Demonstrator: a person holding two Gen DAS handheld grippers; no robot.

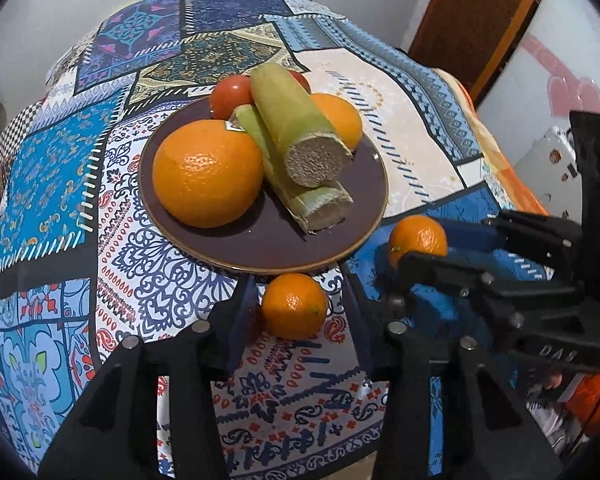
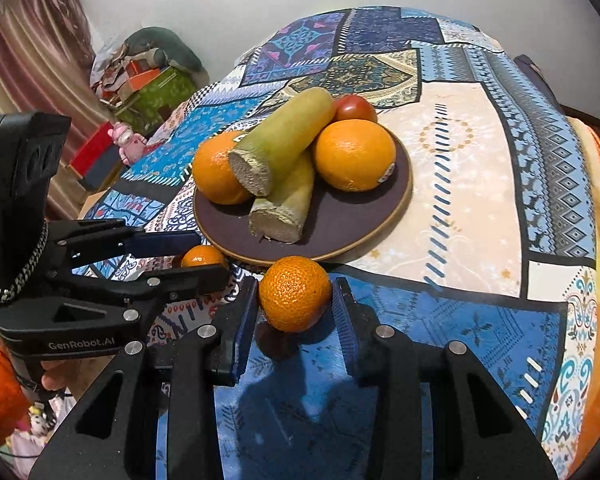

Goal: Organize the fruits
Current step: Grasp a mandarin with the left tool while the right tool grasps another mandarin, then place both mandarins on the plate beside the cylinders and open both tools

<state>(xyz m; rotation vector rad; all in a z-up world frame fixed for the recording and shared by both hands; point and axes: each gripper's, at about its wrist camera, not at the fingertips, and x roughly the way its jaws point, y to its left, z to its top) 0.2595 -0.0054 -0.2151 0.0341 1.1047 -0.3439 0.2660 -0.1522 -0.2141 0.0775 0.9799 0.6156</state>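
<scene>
Evidently two small round mandarins with pebbled orange peel are the things in hand, both resting on the patchwork blue patterned tablecloth (image 1: 60, 184) just in front of the dark brown round plate (image 1: 268, 240), which already carries two large oranges, two cut green cane-like stalks and red tomatoes. Each mandarin looks light, slightly soft under its loose skin and apt to roll, so I judge the widest part, across its middle, as the place to pinch, and gently, since hard pressure would bruise it.

One mandarin (image 1: 295, 306) sits between the blue pads of the left gripper (image 1: 300, 300); the jaws are narrowed around it, the left pad about touching the peel while a gap shows at the right pad, so it is not yet clamped. The other mandarin (image 2: 295, 293) lies between the right gripper (image 2: 296, 300) pads, which stand close on both sides; whether they press on it I cannot tell.
</scene>
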